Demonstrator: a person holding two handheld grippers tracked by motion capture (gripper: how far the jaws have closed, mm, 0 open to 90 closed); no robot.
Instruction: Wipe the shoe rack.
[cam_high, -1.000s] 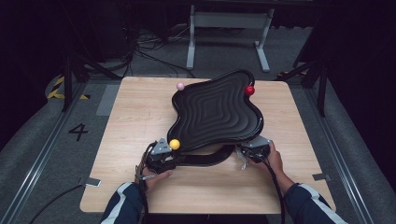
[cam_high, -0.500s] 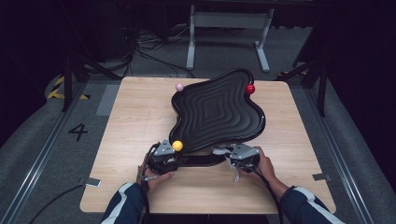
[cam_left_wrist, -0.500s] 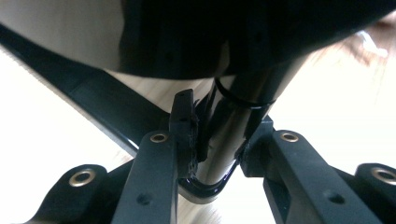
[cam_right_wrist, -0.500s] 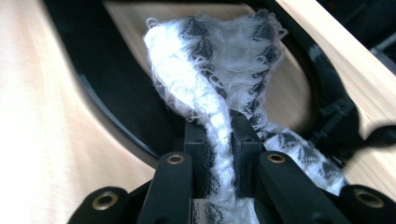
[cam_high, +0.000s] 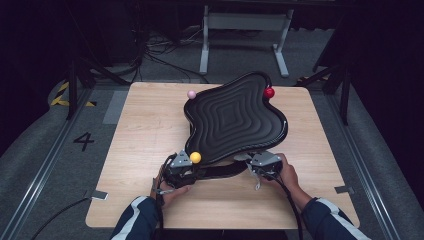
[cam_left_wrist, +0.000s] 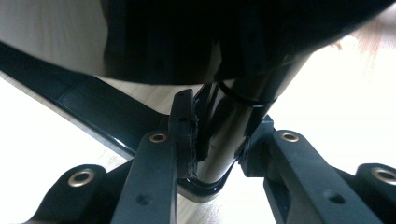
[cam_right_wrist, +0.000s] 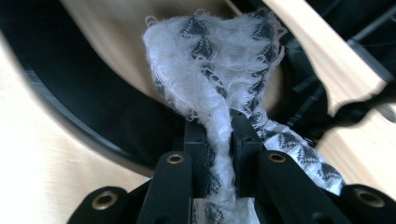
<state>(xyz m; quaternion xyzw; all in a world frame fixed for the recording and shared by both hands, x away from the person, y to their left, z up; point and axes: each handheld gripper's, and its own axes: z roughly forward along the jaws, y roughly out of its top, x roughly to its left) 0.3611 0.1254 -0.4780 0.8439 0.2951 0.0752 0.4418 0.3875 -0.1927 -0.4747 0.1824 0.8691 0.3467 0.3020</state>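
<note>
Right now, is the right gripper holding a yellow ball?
No: in the right gripper view the right gripper has its fingers pinched on a frayed white cloth with a dark pattern.

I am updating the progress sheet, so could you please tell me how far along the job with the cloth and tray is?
Done: the right tongs are shut on the frayed white cloth with grey triangles, the left tongs on the glossy black post under the black ribbed wavy tray. In hand: the cloth is at the tray's near edge. Left: probably wiping its top.
</note>
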